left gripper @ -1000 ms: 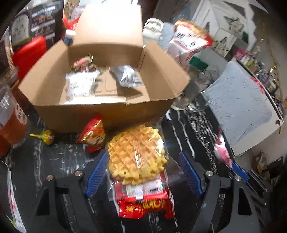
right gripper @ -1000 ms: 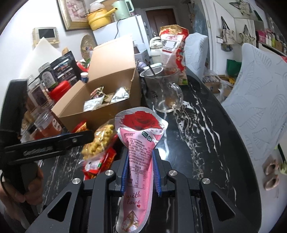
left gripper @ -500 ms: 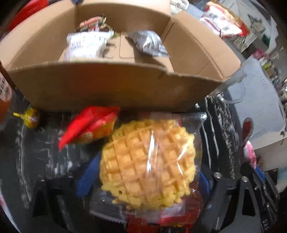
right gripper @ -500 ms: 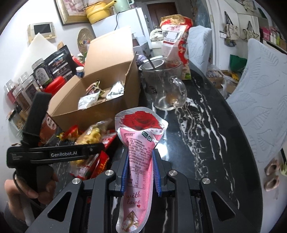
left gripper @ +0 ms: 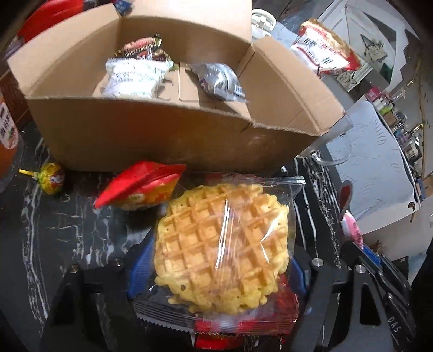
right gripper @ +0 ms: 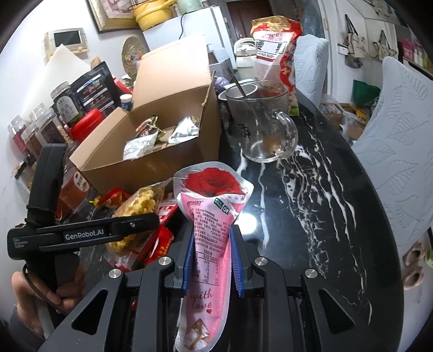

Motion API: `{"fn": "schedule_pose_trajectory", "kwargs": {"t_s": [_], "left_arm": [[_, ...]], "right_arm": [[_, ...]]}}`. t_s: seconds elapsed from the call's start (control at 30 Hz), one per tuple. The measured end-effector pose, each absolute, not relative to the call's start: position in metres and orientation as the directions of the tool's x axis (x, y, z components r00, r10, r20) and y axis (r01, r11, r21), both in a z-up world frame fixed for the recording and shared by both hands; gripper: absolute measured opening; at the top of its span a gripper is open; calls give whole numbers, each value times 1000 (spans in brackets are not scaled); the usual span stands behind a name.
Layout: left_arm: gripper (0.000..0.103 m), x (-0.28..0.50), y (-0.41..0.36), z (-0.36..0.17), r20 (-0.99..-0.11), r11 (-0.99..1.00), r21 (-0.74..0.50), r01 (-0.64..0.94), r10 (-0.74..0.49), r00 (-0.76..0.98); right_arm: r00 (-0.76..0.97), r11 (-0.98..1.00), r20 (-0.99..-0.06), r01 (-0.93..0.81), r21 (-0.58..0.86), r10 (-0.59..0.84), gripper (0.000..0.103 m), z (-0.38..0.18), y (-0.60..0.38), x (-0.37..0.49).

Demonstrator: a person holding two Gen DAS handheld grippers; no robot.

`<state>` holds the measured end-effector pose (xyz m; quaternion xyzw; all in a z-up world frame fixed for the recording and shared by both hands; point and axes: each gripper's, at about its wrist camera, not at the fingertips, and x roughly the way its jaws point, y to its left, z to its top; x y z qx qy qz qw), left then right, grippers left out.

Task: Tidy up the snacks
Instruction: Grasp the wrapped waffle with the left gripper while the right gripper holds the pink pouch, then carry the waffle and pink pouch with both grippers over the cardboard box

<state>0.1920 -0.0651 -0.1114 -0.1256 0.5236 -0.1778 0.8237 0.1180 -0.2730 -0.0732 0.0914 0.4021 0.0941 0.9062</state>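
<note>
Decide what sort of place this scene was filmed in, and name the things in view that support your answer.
Most likely a lived-in home kitchen or dining area. A white fridge with a yellow pot on top stands at the back, jars line the wall, and a used glass mug sits on the black marble table.

The waffle packet (left gripper: pixel 222 243) covers the left gripper's blue pads (left gripper: pixel 140 270); the pink pouch's (right gripper: pixel 208 243) small print is unreadable, its bottom edge cropped.

Waffle pack (left gripper: pixel 222 243) lies before the cardboard box (left gripper: pixel 162 135); lollipop (left gripper: pixel 51 178) left.
</note>
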Motion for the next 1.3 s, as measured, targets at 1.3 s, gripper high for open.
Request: {"fn": "schedule_pose_trajectory", "kwargs": {"t_s": [1.3], "left_arm": [[81, 122, 8, 26, -585, 968, -207, 141, -238, 776]], "right_arm": [[735, 917, -548, -322, 236, 399, 24, -10, -204, 97]]}}
